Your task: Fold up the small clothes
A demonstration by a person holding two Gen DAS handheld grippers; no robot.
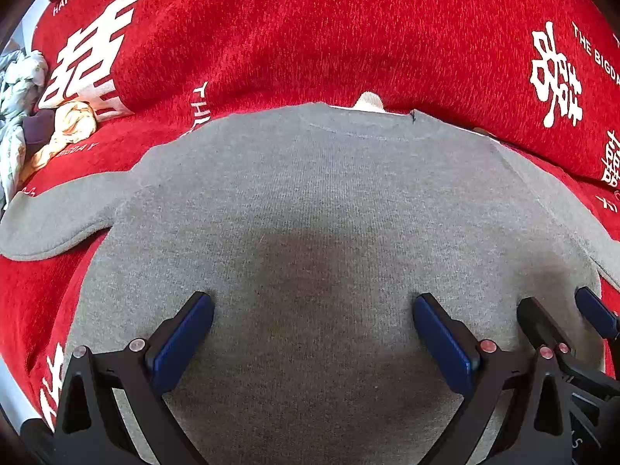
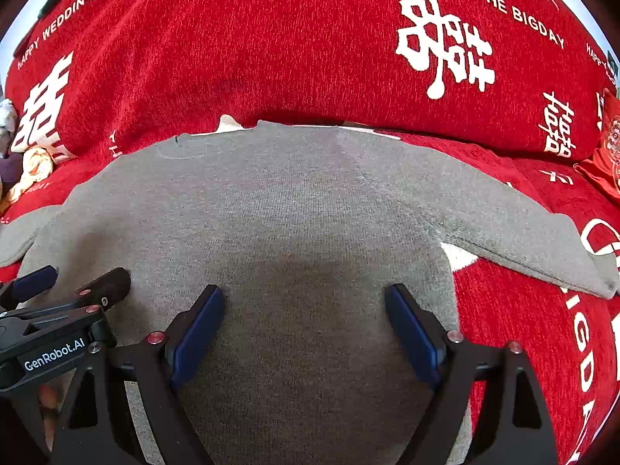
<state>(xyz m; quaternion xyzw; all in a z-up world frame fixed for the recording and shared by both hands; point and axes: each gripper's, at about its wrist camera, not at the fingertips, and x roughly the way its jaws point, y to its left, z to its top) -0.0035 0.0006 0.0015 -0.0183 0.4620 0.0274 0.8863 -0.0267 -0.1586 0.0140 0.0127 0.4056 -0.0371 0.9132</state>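
Grey knit sweater (image 1: 310, 201) lies flat, spread on a red cover (image 1: 310, 31) printed with white characters and "HAPPY WEDDING" / "THE BIGDAY". Surface looks like a sofa or bed; cannot tell which. Neckline sits at the far edge against a red cushion (image 2: 271, 46). One sleeve (image 1: 58, 221) spreads out toward the left edge, the other sleeve (image 2: 523, 232) toward the right edge. Left gripper (image 1: 313, 310) is over the sweater's near hem area, jaws released and wide apart, nothing between them. Right gripper (image 2: 304, 302) is just beside it on the right, also over the body of the sweater, jaws released, grasping nothing. Blue pads (image 2: 197, 333) line the fingers. Crumpled clothes pile (image 1: 23, 116) at the far left edge of the cover.
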